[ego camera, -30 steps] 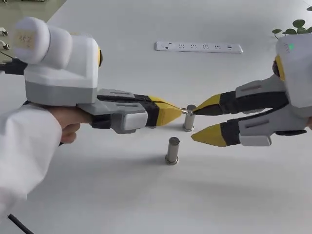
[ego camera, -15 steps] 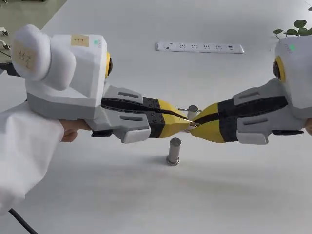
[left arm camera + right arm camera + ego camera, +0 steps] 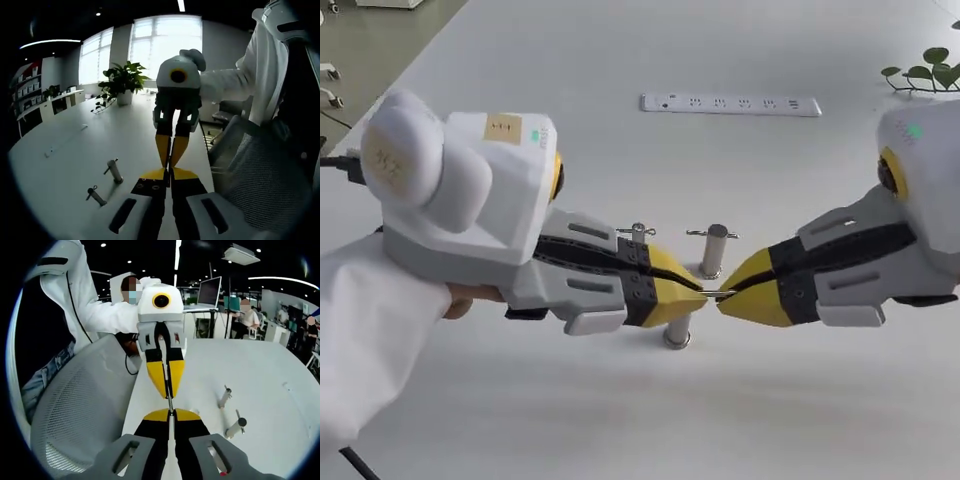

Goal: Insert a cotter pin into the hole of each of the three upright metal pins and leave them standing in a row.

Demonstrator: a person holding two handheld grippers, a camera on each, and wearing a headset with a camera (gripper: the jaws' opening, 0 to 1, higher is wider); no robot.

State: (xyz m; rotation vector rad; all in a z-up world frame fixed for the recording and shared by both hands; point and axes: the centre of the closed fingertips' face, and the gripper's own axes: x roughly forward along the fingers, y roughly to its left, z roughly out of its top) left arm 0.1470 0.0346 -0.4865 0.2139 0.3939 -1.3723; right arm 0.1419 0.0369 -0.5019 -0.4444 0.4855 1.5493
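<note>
Left hand-held gripper (image 3: 699,291) — right one (image 3: 721,297) — clamp cotter pin (image 3: 711,294).

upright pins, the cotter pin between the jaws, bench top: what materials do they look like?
The upright pins look like metal, likely steel: grey cylinders with a dull satin sheen. The cotter pin looks like thin bright wire, probably steel too. The bench top is smooth matte white, laminate or painted; the look leaves that open.
</note>
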